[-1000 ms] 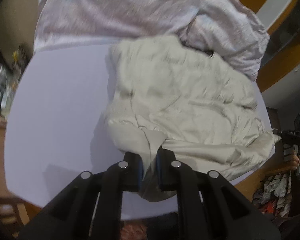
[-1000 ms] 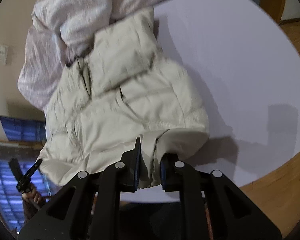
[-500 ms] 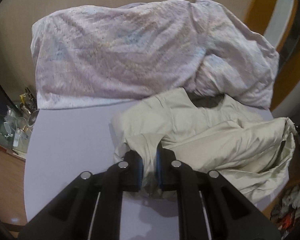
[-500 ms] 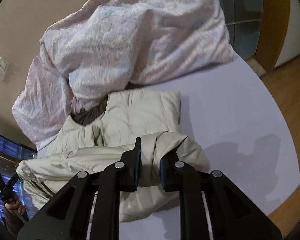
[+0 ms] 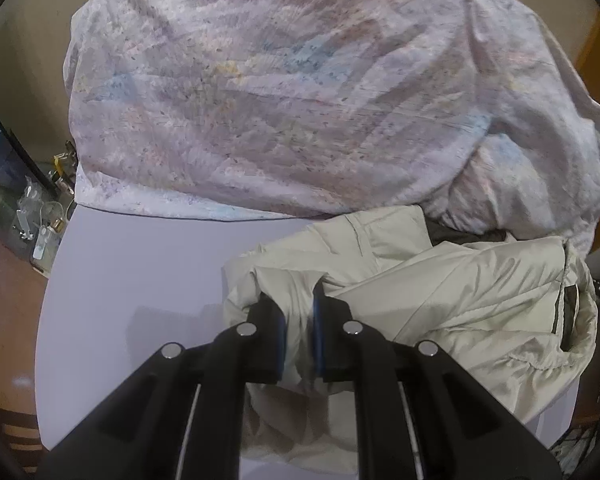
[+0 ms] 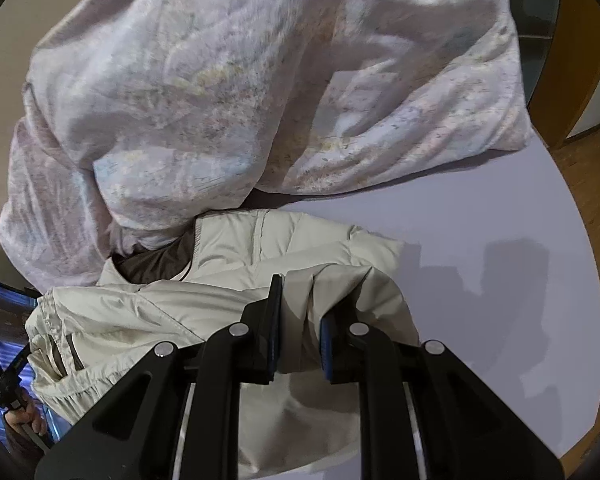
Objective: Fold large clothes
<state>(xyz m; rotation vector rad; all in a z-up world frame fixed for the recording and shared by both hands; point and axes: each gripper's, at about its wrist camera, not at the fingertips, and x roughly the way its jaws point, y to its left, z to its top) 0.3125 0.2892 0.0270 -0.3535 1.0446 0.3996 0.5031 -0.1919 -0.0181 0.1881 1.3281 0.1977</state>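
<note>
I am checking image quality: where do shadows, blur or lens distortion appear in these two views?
Left wrist view: sharp, with a gripper shadow on the table beside the jacket; dark fisheye corners. Right wrist view: the quilt looks slightly soft; gripper shadows fall on the table, whose edge curves.

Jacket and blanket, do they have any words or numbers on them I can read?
None: no readable text in either view.
Jacket: no label or logo shows.
Blanket: only a faint pattern, no letters.
Clutter beside the table: too small and blurred to read.
</note>
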